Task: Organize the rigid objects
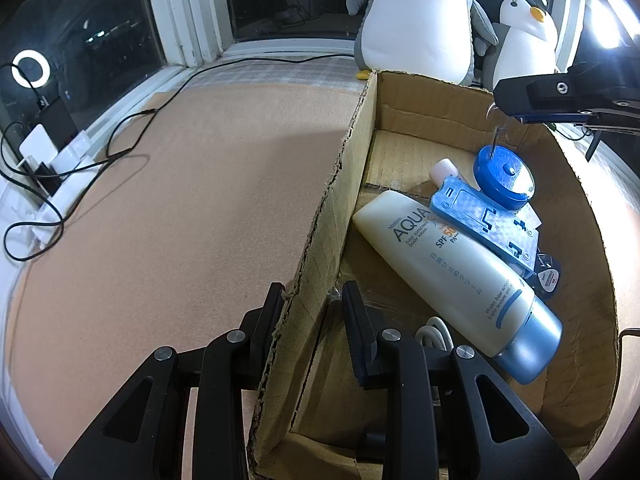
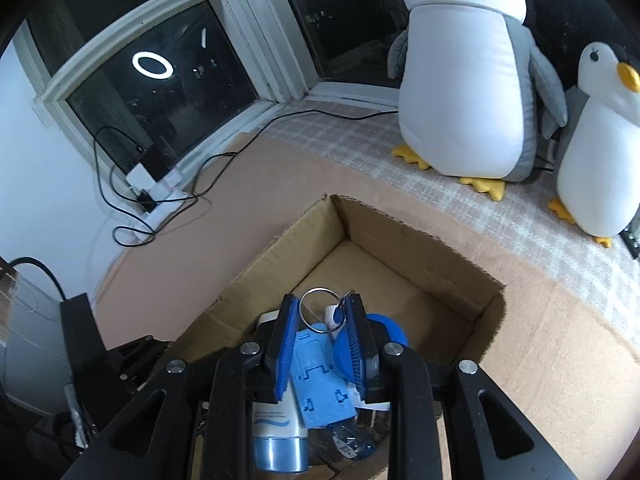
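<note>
- Your work surface is a pinkish-tan mat (image 1: pixel 168 184) on a window ledge; a checked cloth (image 2: pixel 420 184) covers the far strip.
- Dark window panes (image 1: pixel 92 36) sit at far left, with a ring light (image 1: pixel 31 68) reflected in them. Black cables (image 1: pixel 120 148) trail across the mat's left edge.
- Two plush penguins stand at the far right: the large one (image 2: pixel 464 80) and the small one (image 2: pixel 600 152).
- The cardboard box (image 1: pixel 580 208) lies right of the mat. Inside it: a sunscreen tube (image 1: pixel 448 276), a flat blue plastic piece (image 1: pixel 484 220) lying on the tube, and a round blue disc (image 1: pixel 504 178) beyond it.
- Your left gripper (image 1: pixel 310 300) straddles the box's near-left wall, one finger outside and one inside; whether it pinches the card, you cannot tell.
- Your right gripper (image 2: pixel 322 312) hangs above the box, fingers narrowed, a metal key ring (image 2: pixel 318 310) with a blue tag (image 2: pixel 338 318) between the tips.
</note>
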